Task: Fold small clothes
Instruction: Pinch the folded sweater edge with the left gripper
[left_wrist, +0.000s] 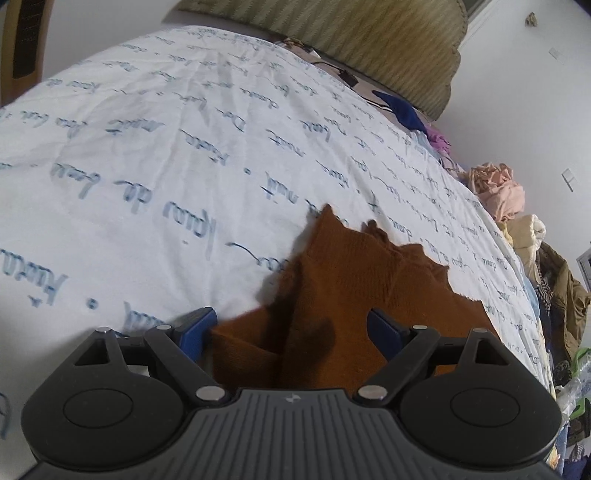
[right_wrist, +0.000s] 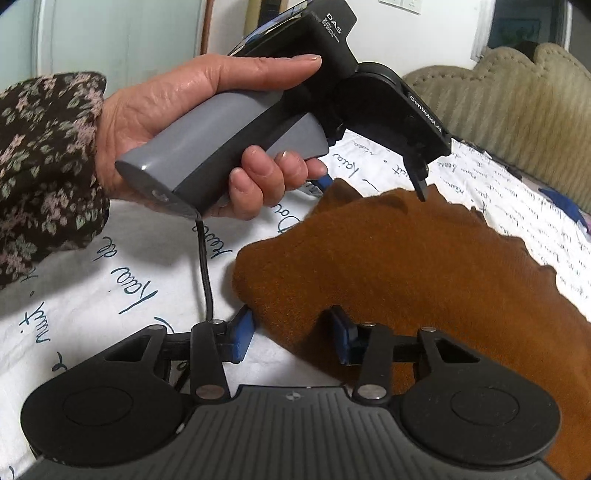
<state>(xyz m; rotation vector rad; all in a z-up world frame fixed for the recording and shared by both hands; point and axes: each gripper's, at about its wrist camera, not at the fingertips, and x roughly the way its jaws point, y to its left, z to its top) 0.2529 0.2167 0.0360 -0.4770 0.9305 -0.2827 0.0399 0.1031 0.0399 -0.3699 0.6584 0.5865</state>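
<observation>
The brown knitted garment (right_wrist: 424, 266) lies rumpled on the near right part of the script-printed bedsheet (left_wrist: 155, 155). The right gripper (right_wrist: 291, 338) straddles its near-left edge, jaws half-closed, pads not yet pinching. The left gripper (left_wrist: 291, 332), held by the person's hand (right_wrist: 177, 122), stands wide open over the cloth, gripping nothing. If the right jaws close shallowly, I think the edge may slip out, or two layers get caught together.

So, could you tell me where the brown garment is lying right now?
The brown garment lies on the white lettered bedsheet, low and right of centre in both views, between both grippers' fingers.
</observation>
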